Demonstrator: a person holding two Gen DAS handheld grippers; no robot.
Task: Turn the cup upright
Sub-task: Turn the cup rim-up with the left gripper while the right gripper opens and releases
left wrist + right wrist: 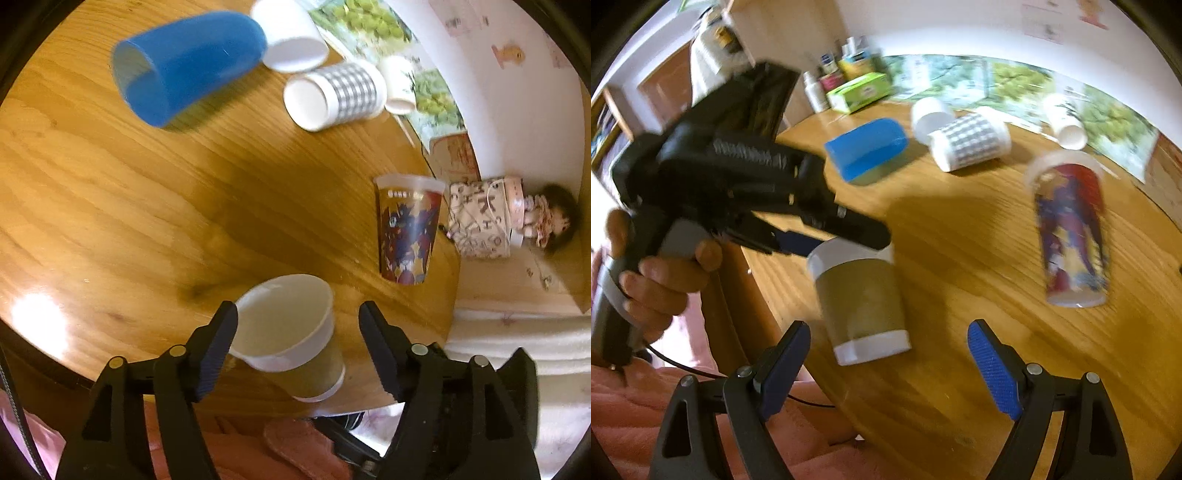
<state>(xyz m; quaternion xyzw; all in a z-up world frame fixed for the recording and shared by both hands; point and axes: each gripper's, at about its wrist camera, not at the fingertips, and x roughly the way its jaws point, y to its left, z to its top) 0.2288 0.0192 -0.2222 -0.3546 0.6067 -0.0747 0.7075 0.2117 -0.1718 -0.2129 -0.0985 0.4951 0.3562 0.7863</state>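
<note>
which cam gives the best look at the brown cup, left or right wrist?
Right wrist. It shows the brown cup whole from the side, upright near the table edge, with the left gripper at its rim. The left wrist view looks down into the cup between that gripper's open fingers, so its base is partly hidden.

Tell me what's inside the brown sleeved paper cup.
The brown sleeved cup shows only a bare white inner wall through its open mouth. A left finger covers part of the rim, and the bottom is out of sight.

The left gripper (pixel 297 325) has its jaws spread wide, pointing toward 12 o'clock. The right gripper (pixel 886 354) is likewise spread wide, pointing toward 12 o'clock.
</note>
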